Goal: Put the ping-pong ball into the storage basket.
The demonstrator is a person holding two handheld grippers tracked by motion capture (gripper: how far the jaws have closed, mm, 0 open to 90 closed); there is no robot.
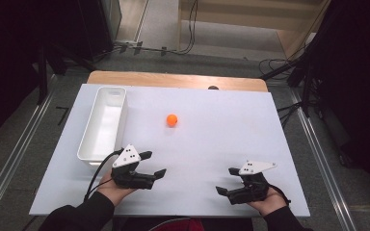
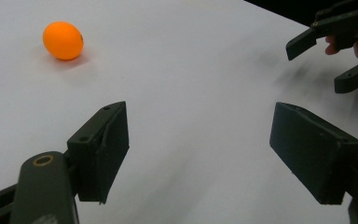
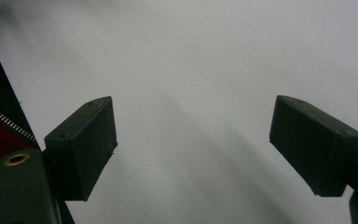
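Ball: small round orange ball (image 1: 172, 120) is lying mid-bench, far-right of the left gripper (image 1: 155, 163).
Nearer hand: left.
Jaws: both are standing released, right gripper (image 1: 227, 180) idling.

We held the right gripper (image 3: 193, 147) with its jaws wide apart over the bare white table (image 3: 205, 60).
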